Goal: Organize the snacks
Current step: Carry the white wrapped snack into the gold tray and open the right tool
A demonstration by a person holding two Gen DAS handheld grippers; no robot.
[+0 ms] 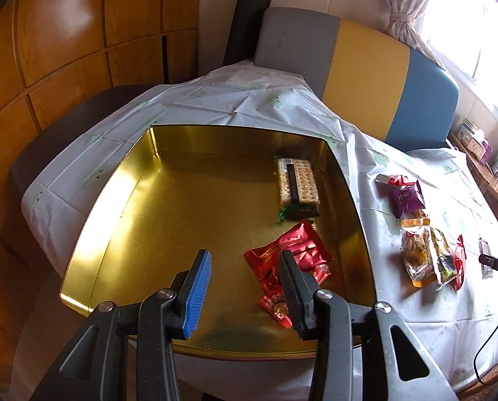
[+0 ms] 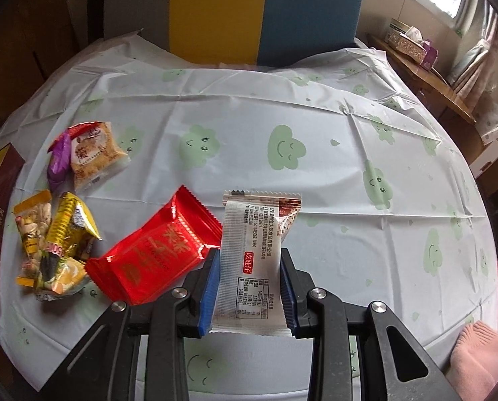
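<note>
The right gripper [image 2: 249, 287] has its jaws closed on a white snack packet [image 2: 249, 260], pinching it across its width so it stands up clear of the bench [image 2: 316, 127], presumably for carrying to the gold tin [image 1: 92, 234] at the left. A red packet [image 2: 158, 254] lies just left of those jaws, touching the white one's edge, with a loose heap of yellow and purple snacks [image 2: 58, 234] farther left. The left gripper [image 1: 245, 287] hangs over the tin's near side, its jaws partly open and holding nothing. Red packets [image 1: 289, 260] lie beneath its right jaw, and a cracker pack [image 1: 297, 183] sits farther back, grouped at the tin's right side.
</note>
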